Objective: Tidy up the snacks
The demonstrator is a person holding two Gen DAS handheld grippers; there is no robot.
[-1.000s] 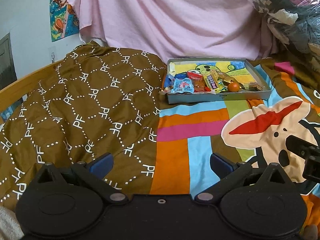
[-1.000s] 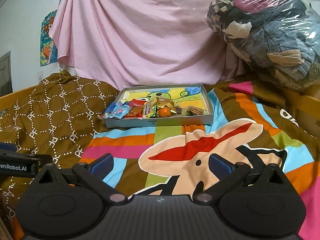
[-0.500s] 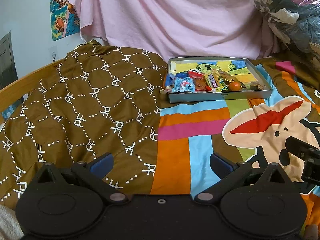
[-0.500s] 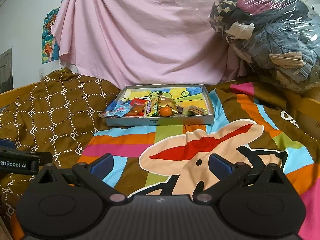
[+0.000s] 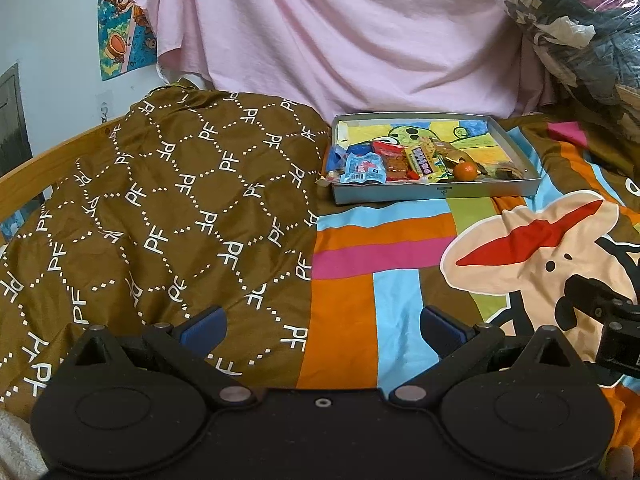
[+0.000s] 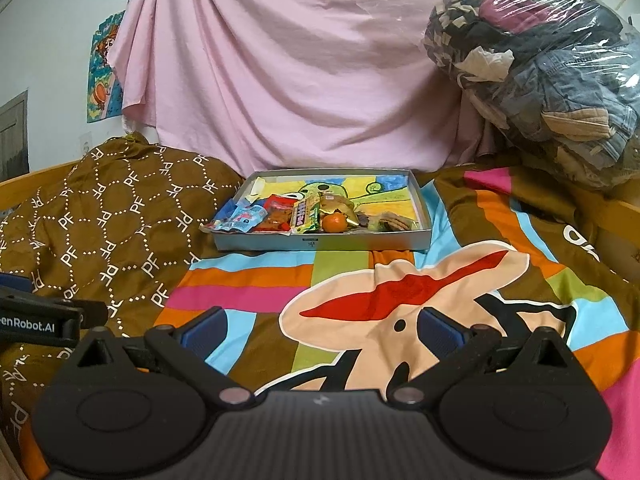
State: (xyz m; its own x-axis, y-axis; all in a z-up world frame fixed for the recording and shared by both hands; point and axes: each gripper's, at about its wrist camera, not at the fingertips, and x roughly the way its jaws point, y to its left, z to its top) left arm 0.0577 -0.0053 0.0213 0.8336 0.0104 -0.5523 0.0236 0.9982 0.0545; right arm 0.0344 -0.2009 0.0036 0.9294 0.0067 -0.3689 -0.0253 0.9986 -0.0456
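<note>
Your left tongs [image 5: 322,322] are spread wide and hold nothing, hovering over the bed where the brown patterned blanket [image 5: 160,208] meets the striped cartoon bedspread [image 5: 384,248]. Your right tongs [image 6: 320,326] are spread just as wide and empty too, low over the cartoon figure printed on the bedspread [image 6: 400,292]. The snacks sit well ahead of both tongs in a shallow grey tray [image 5: 436,193] lying flat on the bed, its left end touching the brown blanket. They crowd the tray's near half: a light blue packet [image 5: 362,167] at the left with its edge hanging over the rim, a red packet [image 5: 394,160] beside it, a yellow-green candy packet [image 5: 424,160] next, then a small orange fruit [image 5: 465,171] and some brown pieces [image 5: 508,170] to the right. From the right wrist view the same tray [image 6: 320,242] shows the orange fruit [image 6: 335,224] near its front wall. A pink sheet [image 6: 288,80] hangs behind, and a plastic-wrapped bundle of clothes [image 6: 540,72] sits at the right
</note>
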